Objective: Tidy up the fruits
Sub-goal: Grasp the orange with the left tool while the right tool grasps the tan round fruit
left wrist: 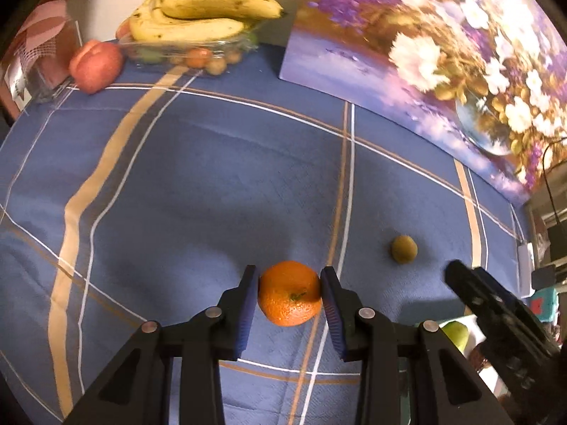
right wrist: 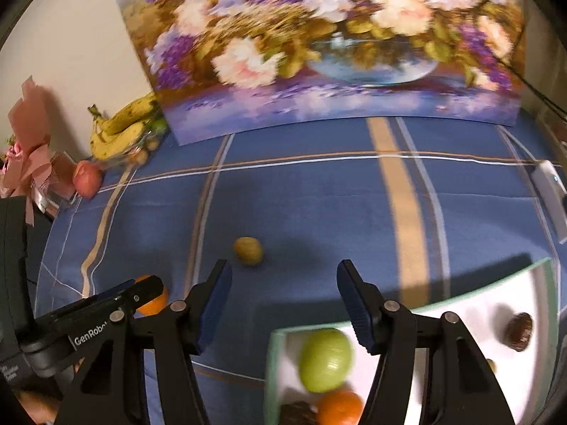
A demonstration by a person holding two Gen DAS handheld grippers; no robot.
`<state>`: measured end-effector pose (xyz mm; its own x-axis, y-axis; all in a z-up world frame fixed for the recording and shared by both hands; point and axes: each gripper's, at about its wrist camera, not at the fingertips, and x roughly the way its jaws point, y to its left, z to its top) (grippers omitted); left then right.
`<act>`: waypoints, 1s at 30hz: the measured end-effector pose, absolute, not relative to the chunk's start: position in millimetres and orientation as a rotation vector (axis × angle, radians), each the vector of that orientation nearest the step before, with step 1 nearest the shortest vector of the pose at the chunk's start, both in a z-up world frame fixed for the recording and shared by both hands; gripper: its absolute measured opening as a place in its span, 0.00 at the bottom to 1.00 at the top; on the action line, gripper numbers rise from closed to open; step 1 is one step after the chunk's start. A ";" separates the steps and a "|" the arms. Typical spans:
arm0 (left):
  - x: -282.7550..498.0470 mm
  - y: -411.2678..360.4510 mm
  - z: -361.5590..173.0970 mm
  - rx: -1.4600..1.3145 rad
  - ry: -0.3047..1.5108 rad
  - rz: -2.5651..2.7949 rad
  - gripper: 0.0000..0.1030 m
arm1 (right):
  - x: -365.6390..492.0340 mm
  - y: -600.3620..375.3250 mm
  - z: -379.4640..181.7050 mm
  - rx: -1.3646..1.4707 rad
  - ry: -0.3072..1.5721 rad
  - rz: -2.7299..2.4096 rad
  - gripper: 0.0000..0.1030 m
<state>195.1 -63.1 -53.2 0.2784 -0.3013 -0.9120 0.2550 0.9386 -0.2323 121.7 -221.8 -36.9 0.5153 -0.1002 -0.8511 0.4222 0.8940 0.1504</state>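
Observation:
My left gripper (left wrist: 288, 292) is shut on an orange (left wrist: 290, 293) just over the blue checked cloth (left wrist: 198, 191), a blue pad pressing each side. The same orange (right wrist: 153, 302) peeks out behind that gripper in the right wrist view. A small brownish-green fruit (left wrist: 404, 249) lies on the cloth to the right of it. My right gripper (right wrist: 283, 283) stands open with nothing between its fingers, the small fruit (right wrist: 248, 250) a little ahead and left of it. Under its right finger sits a white tray (right wrist: 475, 315) holding a green apple (right wrist: 326, 359), another orange (right wrist: 340, 407) and dark brown fruits (right wrist: 519, 331).
At the far left a clear bowl (left wrist: 184, 53) holds bananas (left wrist: 198, 17) and small fruits, with a red apple (left wrist: 95, 65) beside it. A flower painting (right wrist: 319, 42) leans along the back. A pink wrapped bouquet (right wrist: 28, 141) stands at the left edge, a white device (right wrist: 549, 184) at the right.

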 end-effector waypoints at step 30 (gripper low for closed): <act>192.3 -52.1 -35.0 -0.129 1.228 -0.432 0.37 | 156.4 -193.3 -69.1 0.280 1.116 -0.339 0.25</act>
<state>192.3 -52.1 -35.0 0.2671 -0.3873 -0.8824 0.2508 0.9121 -0.3244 156.4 -193.3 -69.1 0.3976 -0.1248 -0.9090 0.4020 0.9143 0.0503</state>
